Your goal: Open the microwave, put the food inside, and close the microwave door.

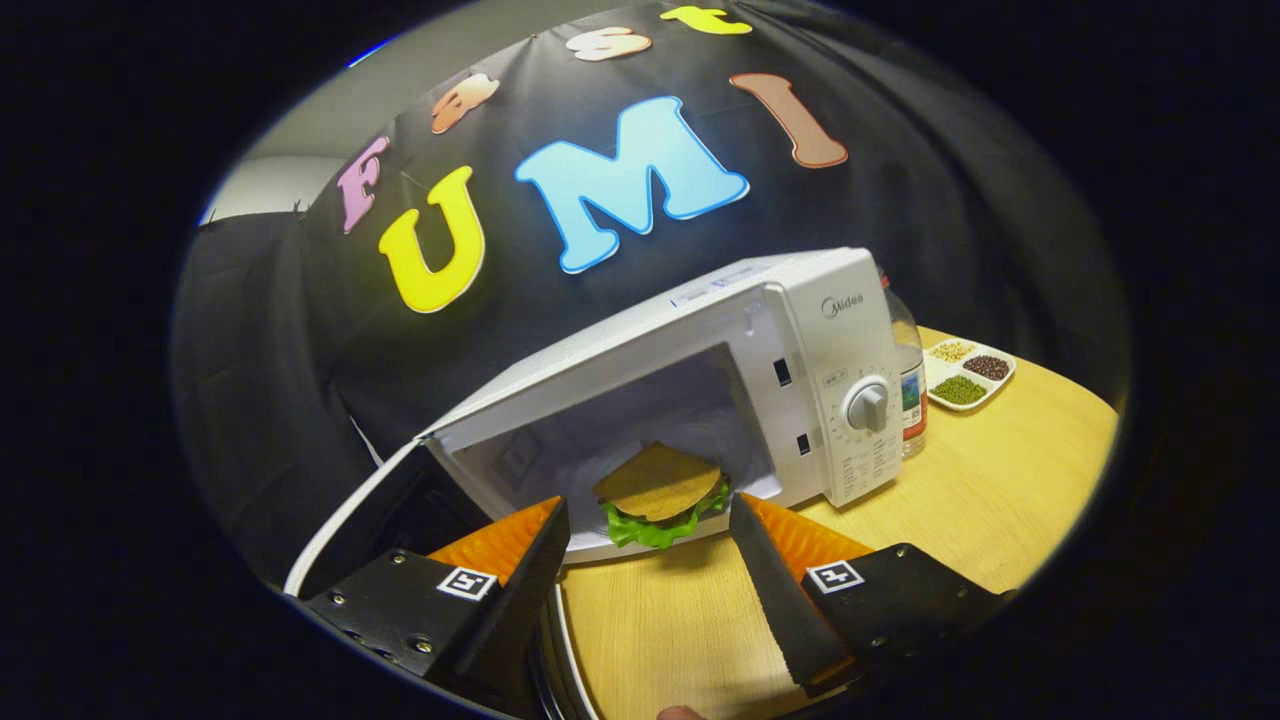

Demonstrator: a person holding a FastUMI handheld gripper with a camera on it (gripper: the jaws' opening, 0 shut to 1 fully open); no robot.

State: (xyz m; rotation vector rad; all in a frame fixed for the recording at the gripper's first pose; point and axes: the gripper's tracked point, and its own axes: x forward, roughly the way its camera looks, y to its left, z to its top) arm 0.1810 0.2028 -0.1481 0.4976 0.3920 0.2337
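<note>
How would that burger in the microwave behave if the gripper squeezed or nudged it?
The burger, lying in the open microwave just beyond the open gripper, is probably soft: the lettuce frill would likely flop or tear. Its stacked layers may slide apart under a push. The flat base suggests it won't roll.

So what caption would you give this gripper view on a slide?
Open gripper just short of the burger lying inside the white microwave, whose door hangs open on the wooden table.

Bottle (905, 370) half hidden behind microwave (700, 340)
</note>
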